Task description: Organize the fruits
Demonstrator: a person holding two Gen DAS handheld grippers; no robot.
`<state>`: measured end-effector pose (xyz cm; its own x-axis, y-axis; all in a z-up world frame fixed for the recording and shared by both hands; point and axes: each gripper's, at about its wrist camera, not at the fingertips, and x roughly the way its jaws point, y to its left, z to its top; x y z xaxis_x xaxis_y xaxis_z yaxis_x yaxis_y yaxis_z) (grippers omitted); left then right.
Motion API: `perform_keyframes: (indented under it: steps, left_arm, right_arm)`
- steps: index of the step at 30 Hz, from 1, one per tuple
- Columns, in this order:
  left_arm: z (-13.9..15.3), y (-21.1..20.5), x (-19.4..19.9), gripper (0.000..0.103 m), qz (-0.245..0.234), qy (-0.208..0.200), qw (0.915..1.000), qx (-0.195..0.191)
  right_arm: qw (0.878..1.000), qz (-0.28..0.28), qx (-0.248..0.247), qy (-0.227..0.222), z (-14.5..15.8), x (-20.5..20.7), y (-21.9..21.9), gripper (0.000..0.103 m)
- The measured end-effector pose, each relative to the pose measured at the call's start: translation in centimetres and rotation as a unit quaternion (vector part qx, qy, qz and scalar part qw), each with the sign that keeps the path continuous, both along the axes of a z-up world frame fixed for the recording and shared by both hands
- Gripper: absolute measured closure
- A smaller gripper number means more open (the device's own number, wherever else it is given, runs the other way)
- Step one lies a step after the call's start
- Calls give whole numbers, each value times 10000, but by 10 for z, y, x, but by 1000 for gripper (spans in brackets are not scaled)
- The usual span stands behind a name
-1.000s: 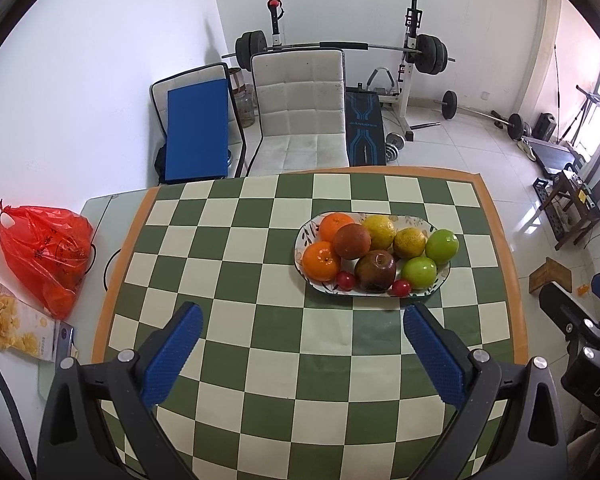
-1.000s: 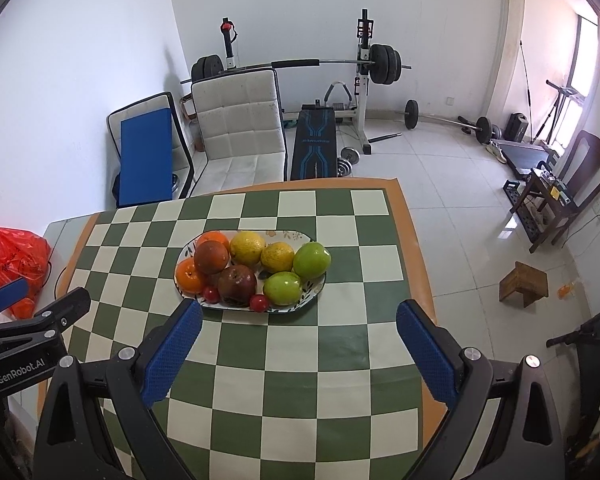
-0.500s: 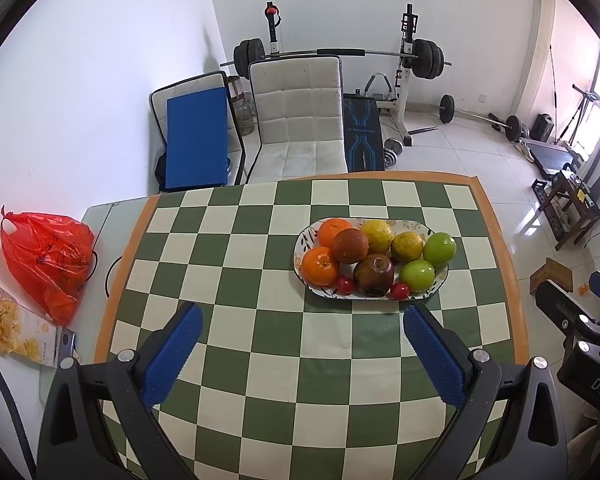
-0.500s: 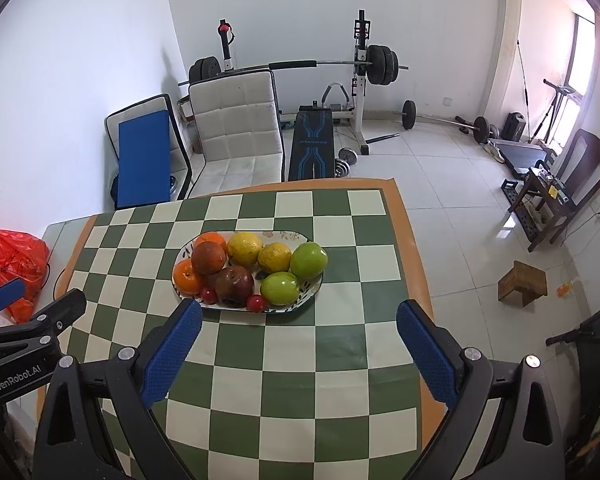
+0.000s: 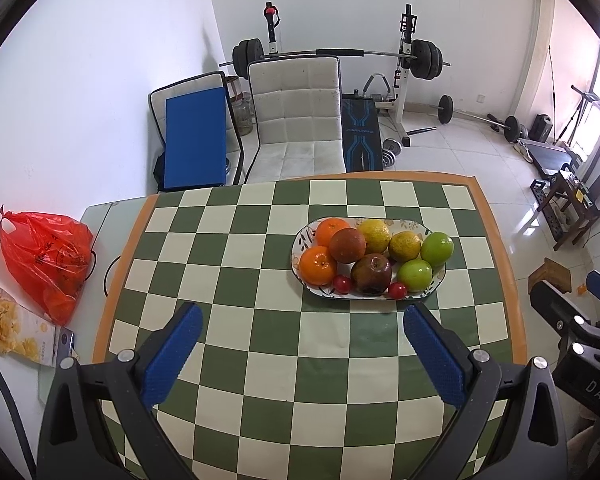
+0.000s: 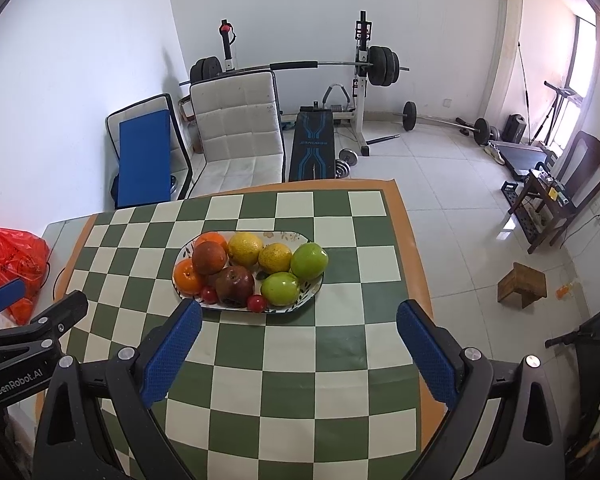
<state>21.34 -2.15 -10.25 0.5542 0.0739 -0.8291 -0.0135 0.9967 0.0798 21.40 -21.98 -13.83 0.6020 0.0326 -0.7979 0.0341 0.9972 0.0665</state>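
An oval patterned plate (image 5: pixel 438 280) (image 6: pixel 314 286) sits on the green-and-white checkered table (image 5: pixel 260 344) (image 6: pixel 300 360). It holds two oranges (image 5: pixel 318 265), two dark red apples (image 5: pixel 371 273), two yellow citrus fruits (image 5: pixel 375 235), two green apples (image 5: pixel 415 275) and two small red fruits (image 5: pixel 397 290). My left gripper (image 5: pixel 302 322) is open and empty, above the table on the near side of the plate. My right gripper (image 6: pixel 298 318) is open and empty, just short of the plate's near rim.
A red plastic bag (image 5: pixel 46 256) (image 6: pixel 12 260) and a snack packet (image 5: pixel 8 330) lie left of the table. A white chair (image 5: pixel 298 120) stands at the far edge, with a blue-padded chair (image 5: pixel 194 140) and a weight bench behind. A wooden stool (image 6: pixel 522 284) is on the floor at right.
Both grippers have pulled back and risen slightly, so the plate looks a little smaller and farther. The jaws stay open. The fruits have not moved.
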Motion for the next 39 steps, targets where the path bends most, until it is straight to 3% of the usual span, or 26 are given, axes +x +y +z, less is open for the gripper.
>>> perform_keyframes:
  steps: [39]
  left_arm:
    - [4,-3,0,0,-23,-45,10000,-21]
  right_arm:
    - [10000,-1,9,-20,3,-2,3,3]
